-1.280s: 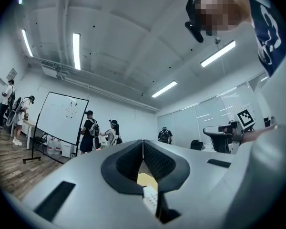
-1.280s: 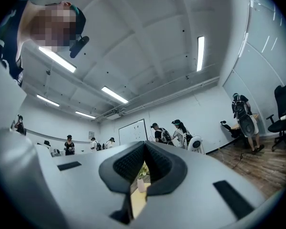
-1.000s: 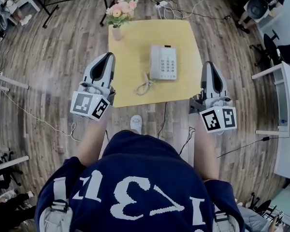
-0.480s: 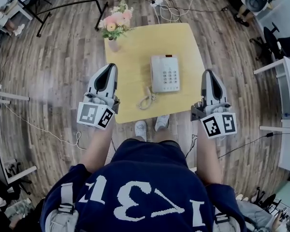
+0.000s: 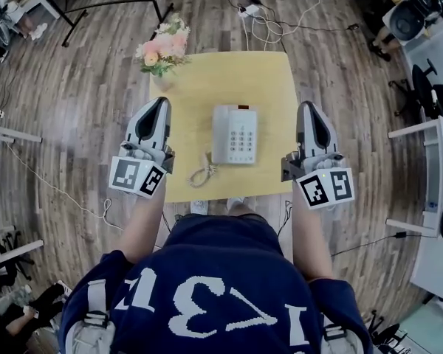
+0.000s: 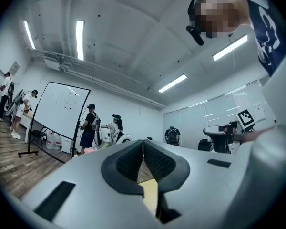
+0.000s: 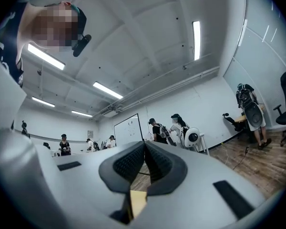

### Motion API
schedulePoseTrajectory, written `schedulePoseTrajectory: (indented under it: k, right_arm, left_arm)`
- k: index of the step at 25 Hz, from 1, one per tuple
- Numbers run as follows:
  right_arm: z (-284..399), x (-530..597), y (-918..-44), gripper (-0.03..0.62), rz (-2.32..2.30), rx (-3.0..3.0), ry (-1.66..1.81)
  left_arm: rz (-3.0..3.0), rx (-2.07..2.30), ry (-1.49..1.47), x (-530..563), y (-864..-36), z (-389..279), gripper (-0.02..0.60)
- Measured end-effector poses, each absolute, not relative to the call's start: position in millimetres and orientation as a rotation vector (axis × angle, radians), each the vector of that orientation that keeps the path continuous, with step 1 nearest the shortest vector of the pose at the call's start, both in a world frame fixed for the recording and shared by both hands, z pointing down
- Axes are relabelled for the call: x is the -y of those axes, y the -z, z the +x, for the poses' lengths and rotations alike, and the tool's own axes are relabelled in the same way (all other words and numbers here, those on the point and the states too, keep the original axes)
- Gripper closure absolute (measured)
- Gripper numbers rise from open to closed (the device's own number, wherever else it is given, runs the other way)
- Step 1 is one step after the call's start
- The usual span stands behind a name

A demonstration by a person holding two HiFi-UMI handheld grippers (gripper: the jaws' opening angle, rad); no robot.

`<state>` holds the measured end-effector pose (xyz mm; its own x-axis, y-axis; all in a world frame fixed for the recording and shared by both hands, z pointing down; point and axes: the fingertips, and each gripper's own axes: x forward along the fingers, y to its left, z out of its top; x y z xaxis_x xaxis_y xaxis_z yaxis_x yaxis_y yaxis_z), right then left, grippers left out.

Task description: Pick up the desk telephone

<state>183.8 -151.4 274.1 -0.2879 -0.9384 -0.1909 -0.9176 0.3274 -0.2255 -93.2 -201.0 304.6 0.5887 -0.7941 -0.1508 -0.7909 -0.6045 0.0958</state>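
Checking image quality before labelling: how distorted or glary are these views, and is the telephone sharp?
Head view: strong fisheye curve in the floor boards toward the edges; telephone sharp, evenly lit, no glare. Left gripper view: dark round border, ceiling lights blown out. Right gripper view: same border, bright ceiling strip.

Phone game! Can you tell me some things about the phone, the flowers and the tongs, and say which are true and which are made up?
1. The desk telephone lies on the yellow table. True.
2. The left tongs are gripping the phone. False: they are shut on nothing, off to the phone's left and not touching it.
3. The flowers stand at the table's far left corner. True.
4. The right tongs are wide open. False: they are shut, with nothing between them.
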Motion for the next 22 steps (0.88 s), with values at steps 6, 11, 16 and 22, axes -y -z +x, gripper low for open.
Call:
schedulePoseTrajectory:
  k: [6,11,16,22]
  right_arm:
    - [228,198,-281,0.566,-1.587,-2.377,0.148]
    - [229,225,-303,0.566,-1.537,-2.414,0.232]
    - [218,243,-317,0.566,-1.536,-2.43,0.275]
    - [216,256,-342,0.566,-1.584,-2.442,0.346]
  left_arm:
    - [2.754,1.47,0.256,217,-313,-54,0.561]
    - [2.698,1.517,0.217,225,-326,-48,0.561]
    - [2.674,1.49,0.188,239,-339,-50,0.561]
    - [2.668,1.392,0.166,260,-360,-41,0.561]
